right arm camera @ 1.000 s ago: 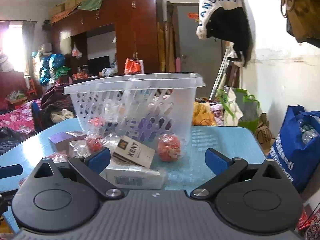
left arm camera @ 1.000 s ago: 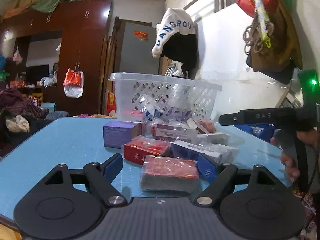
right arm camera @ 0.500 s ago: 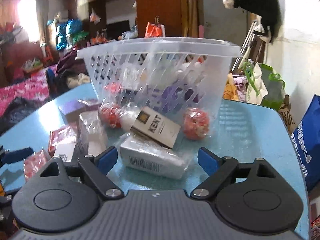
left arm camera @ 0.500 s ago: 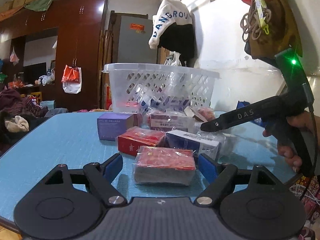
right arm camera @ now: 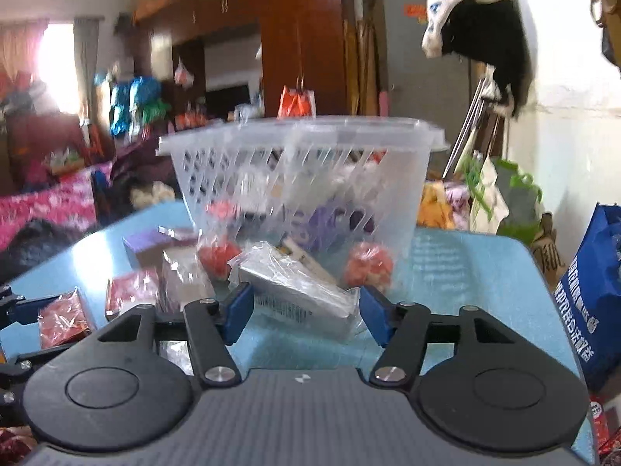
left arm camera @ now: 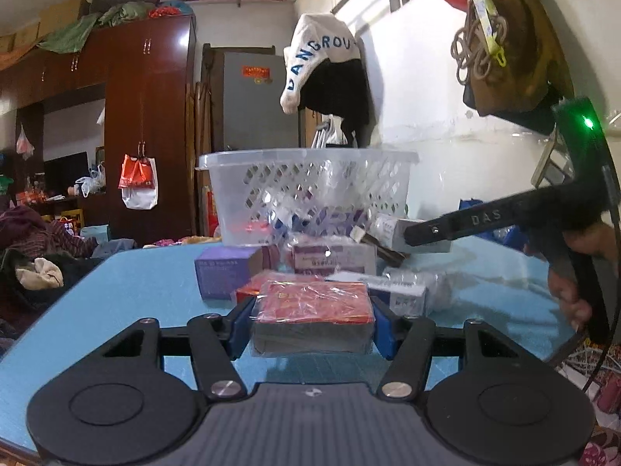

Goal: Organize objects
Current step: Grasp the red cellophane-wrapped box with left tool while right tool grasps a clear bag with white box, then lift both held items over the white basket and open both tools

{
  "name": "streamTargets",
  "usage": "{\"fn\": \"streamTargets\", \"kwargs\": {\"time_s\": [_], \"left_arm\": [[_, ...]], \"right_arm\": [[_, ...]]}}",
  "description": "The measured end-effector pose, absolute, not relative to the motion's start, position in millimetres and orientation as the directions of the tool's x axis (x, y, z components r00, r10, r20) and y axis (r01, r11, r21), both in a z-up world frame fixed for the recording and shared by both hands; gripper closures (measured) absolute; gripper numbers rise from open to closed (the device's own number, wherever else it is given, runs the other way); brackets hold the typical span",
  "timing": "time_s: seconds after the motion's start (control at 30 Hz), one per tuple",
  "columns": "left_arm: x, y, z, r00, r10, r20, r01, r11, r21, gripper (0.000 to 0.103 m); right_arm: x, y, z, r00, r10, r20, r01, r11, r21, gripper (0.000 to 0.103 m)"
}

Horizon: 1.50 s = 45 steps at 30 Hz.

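Observation:
My left gripper [left arm camera: 312,328] is shut on a red plastic-wrapped packet [left arm camera: 313,308] on the blue table [left arm camera: 128,291]. My right gripper [right arm camera: 304,310] has closed onto a silver wrapped box [right arm camera: 299,295] that lies tilted before the clear white basket [right arm camera: 302,178]. The basket [left arm camera: 310,190] holds several items. Around it lie a purple box [left arm camera: 225,275], a white wrapped box [left arm camera: 333,260], a red box [right arm camera: 130,293] and two red balls in wrap [right arm camera: 368,266]. The right gripper's arm [left arm camera: 485,221] shows in the left wrist view.
A blue shopping bag [right arm camera: 594,295] stands beside the table's right edge. A white wall with hanging clothes [left arm camera: 326,73] is behind the basket. A dark wardrobe [left arm camera: 151,116] and a cluttered bed [right arm camera: 50,209] lie beyond the table.
Both grippers moved forward and closed: the left onto the red packet, the right onto the silver box. The right gripper swung in toward the pile.

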State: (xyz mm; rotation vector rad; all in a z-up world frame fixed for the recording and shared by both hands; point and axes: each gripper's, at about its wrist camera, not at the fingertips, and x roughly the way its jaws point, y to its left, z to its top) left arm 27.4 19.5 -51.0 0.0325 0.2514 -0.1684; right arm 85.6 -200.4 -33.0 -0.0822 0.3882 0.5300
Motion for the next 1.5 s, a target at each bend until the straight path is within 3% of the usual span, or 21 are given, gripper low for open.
{"fn": "streamTargets", "kwargs": {"time_s": [0.77,0.87,1.0,1.07,1.13,1.27,1.37,1.4,1.5], "left_arm": [[36,38,-45,0.957,-0.152,-0.246,0.144,0.988,-0.050,0.039],[37,39,-45,0.956,-0.155,-0.250,0.145,0.988,-0.057,0.039],[37,38,-45,0.955,-0.157,-0.251,0.149,0.987,-0.054,0.039],[36,38,-45,0.956,-0.157,-0.249,0.148,0.988,-0.053,0.039],[36,38,-45,0.956,-0.157,-0.246,0.148,0.987,-0.056,0.039],[37,39,-46,0.955,-0.159,-0.252,0.148,0.987,-0.061,0.039],[39,40,-48,0.951,-0.164,-0.261,0.151,0.986,-0.069,0.039],[40,41,-48,0.951,-0.165,-0.262,0.151,0.986,-0.071,0.039],[40,43,-47,0.951,-0.167,-0.260,0.151,0.985,-0.080,0.039]], "right_arm": [[77,-196,-28,0.804,0.492,-0.334,-0.527,0.850,-0.016,0.065],[80,-193,-29,0.789,0.497,-0.362,-0.540,0.841,-0.021,0.065],[95,-184,-33,0.710,0.528,-0.466,-0.597,0.802,-0.001,0.065],[100,-179,-34,0.684,0.528,-0.504,-0.613,0.790,-0.005,0.061],[105,-173,-35,0.665,0.519,-0.537,-0.622,0.783,-0.013,0.044],[108,-162,-39,0.662,0.496,-0.562,-0.620,0.784,-0.039,0.036],[110,-160,-41,0.646,0.502,-0.575,-0.624,0.781,-0.018,0.040],[108,-162,-41,0.648,0.506,-0.569,-0.624,0.781,-0.016,0.051],[108,-169,-42,0.641,0.526,-0.560,-0.621,0.784,0.025,0.057]]}}
